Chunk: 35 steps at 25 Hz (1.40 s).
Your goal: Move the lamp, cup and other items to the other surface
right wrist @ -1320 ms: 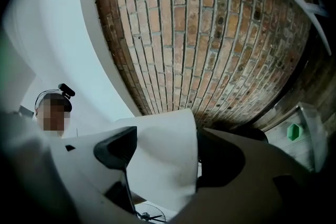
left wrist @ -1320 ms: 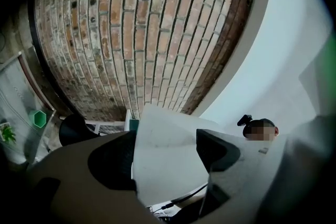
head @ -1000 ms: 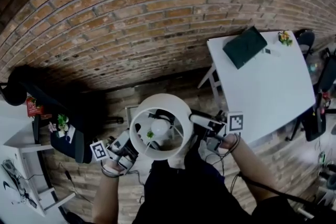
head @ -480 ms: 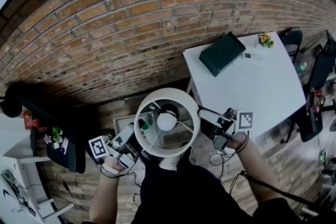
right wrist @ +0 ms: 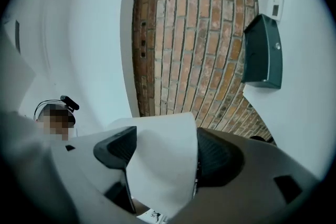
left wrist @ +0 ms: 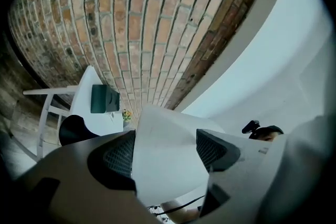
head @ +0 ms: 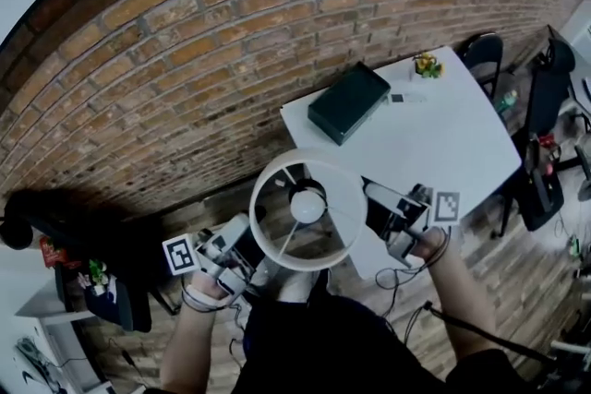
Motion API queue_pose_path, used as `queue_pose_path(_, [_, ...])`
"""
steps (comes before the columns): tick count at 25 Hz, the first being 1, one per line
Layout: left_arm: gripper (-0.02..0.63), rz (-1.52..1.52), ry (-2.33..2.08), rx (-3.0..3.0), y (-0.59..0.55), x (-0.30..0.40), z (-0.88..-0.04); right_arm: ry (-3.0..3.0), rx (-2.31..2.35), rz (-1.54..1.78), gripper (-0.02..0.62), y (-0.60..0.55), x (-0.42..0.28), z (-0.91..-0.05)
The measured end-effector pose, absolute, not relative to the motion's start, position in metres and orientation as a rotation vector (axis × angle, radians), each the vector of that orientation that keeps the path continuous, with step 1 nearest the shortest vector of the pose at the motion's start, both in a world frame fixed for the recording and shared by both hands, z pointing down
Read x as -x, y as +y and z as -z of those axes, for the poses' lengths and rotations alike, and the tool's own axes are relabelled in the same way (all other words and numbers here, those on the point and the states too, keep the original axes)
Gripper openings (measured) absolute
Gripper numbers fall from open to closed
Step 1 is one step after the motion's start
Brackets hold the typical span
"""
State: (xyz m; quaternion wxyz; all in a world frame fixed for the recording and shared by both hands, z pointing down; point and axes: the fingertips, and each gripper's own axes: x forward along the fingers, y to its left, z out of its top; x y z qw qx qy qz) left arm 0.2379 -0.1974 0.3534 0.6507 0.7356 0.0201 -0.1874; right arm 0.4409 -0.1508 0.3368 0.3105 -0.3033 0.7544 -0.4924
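The lamp shade [head: 354, 208] and table [head: 443, 143] are white, the box [head: 348, 102] dark green, the wall [head: 185, 69] red-brown brick.

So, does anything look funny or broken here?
Only the lamp looks odd: it is up in the air, not standing on anything. The left gripper and the right gripper each pinch its white shade, one on each side. Nothing on the white table looks spilled or broken.

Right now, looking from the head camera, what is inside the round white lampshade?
Inside the round white lampshade a white bulb sits against a dark socket, with thin wire spokes running to the rim. The lamp's stand and base cannot be seen; the shade and bulb cover them.
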Motion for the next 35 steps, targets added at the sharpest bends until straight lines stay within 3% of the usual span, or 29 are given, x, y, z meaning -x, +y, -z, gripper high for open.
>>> queue_pose_path(20, [0.356, 0.183, 0.246, -1.592, -0.168, -0.429, -0.391, 1.725, 1.088, 1.176, 0.364, -0.06, -0.611, -0.38])
queue_pose_path(35, [0.356, 0.142, 0.252, -1.629, -0.164, -0.469, -0.405, 1.63, 1.149, 1.109, 0.36, -0.037, -0.655, -0.405])
